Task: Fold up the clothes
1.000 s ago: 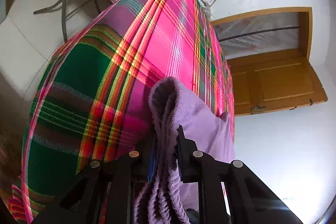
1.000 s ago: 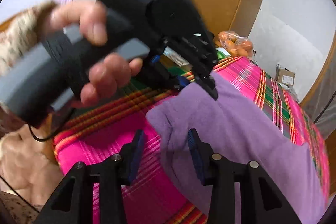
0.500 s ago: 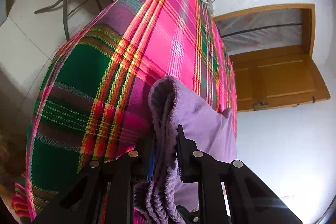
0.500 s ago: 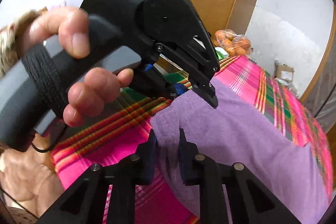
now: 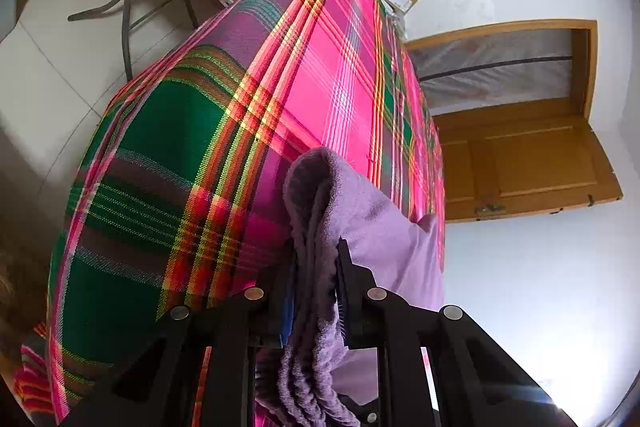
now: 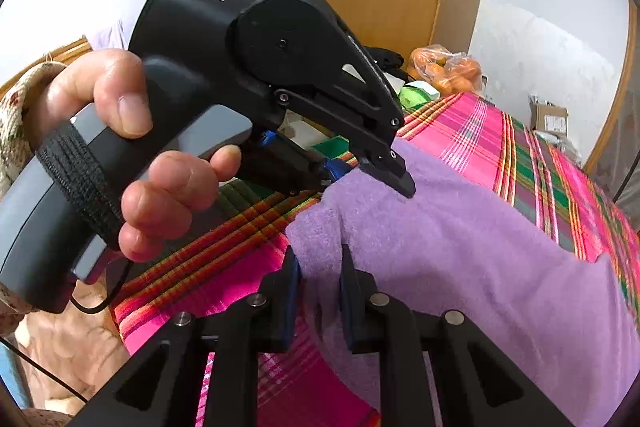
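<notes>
both grippers clamped on the purple towel

the left gripper (image 5: 316,267) has its jaws nearly together, pinching a bunched, doubled-over edge of the purple towel (image 5: 372,227); folds of it hang down between the fingers. in the right wrist view the same tool (image 6: 376,171) shows from the side, held in a hand (image 6: 132,155), its tip biting the towel's upper corner.

the right gripper (image 6: 318,275) is also narrowed onto the towel (image 6: 460,259), with a thick corner of the cloth squeezed between its two pads, just below the left gripper's grip. the two tools stand close together at the same end of the towel.

the towel lies on a bed spread with a pink, green and yellow plaid blanket (image 5: 200,155), near the bed's near corner and its right side. from that held end it stretches away flat across the blanket. the blanket drops over the bed's edge on the left, toward a tiled floor (image 5: 52,75).

beyond the towel, most of the blanket lies bare up to the far end, where a bag of oranges (image 6: 448,71) sits. a wooden door (image 5: 520,163) stands beyond the bed's right side.
</notes>
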